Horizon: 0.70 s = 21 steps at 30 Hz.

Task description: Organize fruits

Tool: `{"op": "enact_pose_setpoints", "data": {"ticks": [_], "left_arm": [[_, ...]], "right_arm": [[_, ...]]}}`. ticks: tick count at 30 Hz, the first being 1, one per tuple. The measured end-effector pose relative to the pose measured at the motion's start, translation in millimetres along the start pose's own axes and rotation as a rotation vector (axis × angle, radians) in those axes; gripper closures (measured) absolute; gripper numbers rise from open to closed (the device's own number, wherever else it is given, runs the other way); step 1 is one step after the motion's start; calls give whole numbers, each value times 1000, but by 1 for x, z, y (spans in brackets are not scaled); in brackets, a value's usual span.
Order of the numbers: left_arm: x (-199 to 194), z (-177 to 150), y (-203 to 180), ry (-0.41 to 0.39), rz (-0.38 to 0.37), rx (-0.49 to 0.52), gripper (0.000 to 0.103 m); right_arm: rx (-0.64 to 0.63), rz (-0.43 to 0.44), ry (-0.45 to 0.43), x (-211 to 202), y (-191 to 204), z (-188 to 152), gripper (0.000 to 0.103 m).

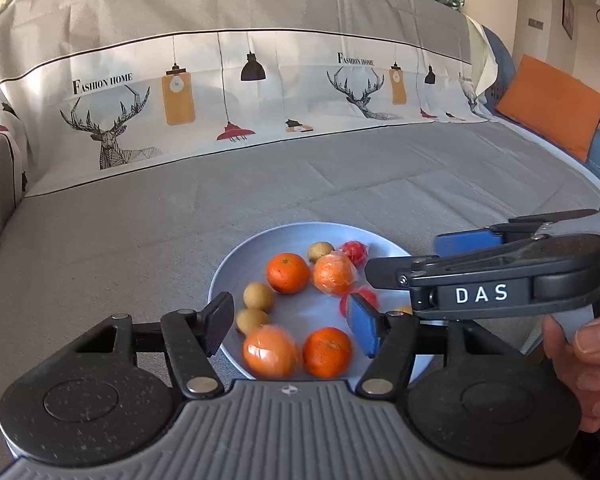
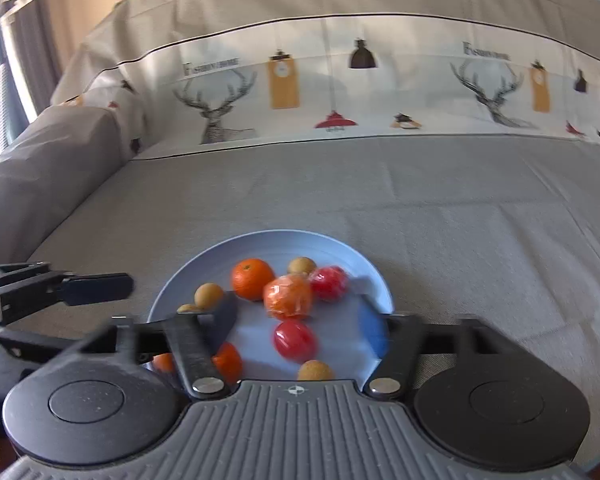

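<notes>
Resting place: a light blue plate (image 1: 236, 264) sits on a grey cover spread over a sofa seat (image 1: 140, 216).
Fruit: all of it lies on the plate — oranges, small tan round fruits and red fruits, several in clear wrap.
Near edge: a wrapped orange (image 1: 271, 352) and a bare orange (image 1: 327, 352) lie side by side.
Middle: another bare orange (image 1: 287, 273) is just beside a second wrapped orange (image 1: 334, 274).
Tan fruits: two (image 1: 259, 296) lie close together on the plate's left side, one more (image 1: 321, 252) at the far side.
Red fruits: one (image 2: 295, 339) lies near the plate's centre, another (image 2: 329, 282) farther back, touching the wrapped orange.
Left hand-held gripper (image 1: 292, 326): spread wide over the plate's near half — nothing between its fingers.
Right hand-held gripper (image 2: 304, 326): also wide, empty, above the plate's right half; the picture is blurred.
Backdrop: a sofa back cloth (image 1: 228, 92) printed with deer and lamps; an orange cushion (image 1: 552, 108) at far right.
</notes>
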<state>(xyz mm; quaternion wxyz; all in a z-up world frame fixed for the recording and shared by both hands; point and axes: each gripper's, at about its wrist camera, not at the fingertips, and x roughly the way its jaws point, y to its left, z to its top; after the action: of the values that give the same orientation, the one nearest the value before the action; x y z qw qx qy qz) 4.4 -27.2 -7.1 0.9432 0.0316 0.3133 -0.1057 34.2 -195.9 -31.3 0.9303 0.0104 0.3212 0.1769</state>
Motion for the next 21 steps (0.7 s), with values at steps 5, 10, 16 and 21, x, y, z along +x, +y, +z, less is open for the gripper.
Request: {"op": "enact_pose_setpoints", "data": {"ticks": [5, 10, 16, 21], "left_arm": [[-6, 0, 1, -15, 27, -7, 20], [-18, 1, 1, -22, 72, -9, 1], [-35, -8, -9, 51, 94, -42, 1], [-41, -15, -15, 67, 125, -32, 1]], "right_arm": [[37, -29, 11, -1, -8, -1, 10], [40, -67, 1, -12, -9, 0, 1], [75, -116, 53, -31, -8, -9, 1], [56, -150, 78, -39, 1, -16, 1]]}}
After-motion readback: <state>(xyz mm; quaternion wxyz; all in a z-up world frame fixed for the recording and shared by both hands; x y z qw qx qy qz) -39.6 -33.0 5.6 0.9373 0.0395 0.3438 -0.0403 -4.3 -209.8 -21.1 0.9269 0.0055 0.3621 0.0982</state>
